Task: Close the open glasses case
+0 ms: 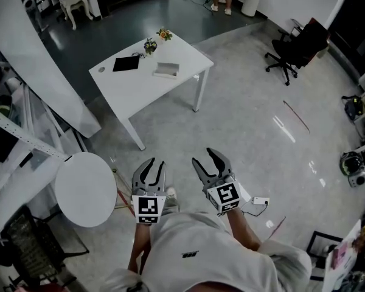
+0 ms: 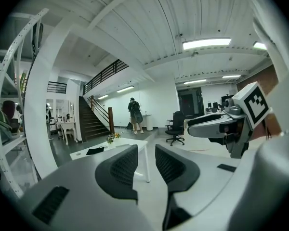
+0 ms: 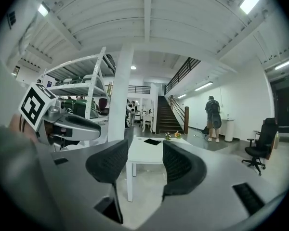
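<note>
Standing well apart from the white desk (image 1: 170, 96), the person (image 1: 201, 248) holds the left claw (image 1: 153, 166) and right claw (image 1: 205, 159) forward, both spread and empty, seemingly because the glasses case (image 1: 166, 70) on it is beyond reach.

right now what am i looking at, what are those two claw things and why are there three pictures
No robot here: a person stands holding a claw in each hand. The head view looks down from a camera on their head and shows the left claw and right claw side by side above the floor. The other two pictures come from cameras riding on each claw, looking along its jaws. Both claws are open and hold nothing. Ahead stands a white table with a black flat item, small flowers and a pale flat thing, perhaps the glasses case; too small to tell whether it is open.
</note>
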Demonstrator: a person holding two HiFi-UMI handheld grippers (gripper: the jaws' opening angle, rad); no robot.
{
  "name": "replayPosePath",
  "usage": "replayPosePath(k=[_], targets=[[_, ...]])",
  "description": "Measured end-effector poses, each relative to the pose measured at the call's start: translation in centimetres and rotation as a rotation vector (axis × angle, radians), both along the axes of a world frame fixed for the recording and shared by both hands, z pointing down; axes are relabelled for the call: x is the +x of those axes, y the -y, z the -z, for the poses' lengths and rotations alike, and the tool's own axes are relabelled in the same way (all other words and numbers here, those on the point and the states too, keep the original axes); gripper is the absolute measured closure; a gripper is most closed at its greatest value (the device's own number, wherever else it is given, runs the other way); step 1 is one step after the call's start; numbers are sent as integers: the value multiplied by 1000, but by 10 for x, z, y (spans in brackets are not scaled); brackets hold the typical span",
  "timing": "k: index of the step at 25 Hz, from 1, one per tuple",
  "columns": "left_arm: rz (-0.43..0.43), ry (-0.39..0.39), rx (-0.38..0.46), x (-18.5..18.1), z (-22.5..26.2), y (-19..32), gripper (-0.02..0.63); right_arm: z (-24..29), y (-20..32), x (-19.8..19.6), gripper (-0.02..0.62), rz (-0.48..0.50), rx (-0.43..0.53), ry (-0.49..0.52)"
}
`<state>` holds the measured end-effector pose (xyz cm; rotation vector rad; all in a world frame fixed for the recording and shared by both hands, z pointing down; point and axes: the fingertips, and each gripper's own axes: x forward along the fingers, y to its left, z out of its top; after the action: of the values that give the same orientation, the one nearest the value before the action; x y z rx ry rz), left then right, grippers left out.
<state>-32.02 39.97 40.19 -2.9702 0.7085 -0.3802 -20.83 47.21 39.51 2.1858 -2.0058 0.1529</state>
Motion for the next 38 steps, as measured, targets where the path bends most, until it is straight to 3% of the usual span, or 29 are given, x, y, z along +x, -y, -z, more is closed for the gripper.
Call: replayPosePath(k=[19,38], targets=[[-88,-10,-6,44,-5,134,479,-5,118,39,368,-102,-19,-16],[-92,-16,-12,84,-14,204,479,-14,190,74,374,-101,-27,-19]])
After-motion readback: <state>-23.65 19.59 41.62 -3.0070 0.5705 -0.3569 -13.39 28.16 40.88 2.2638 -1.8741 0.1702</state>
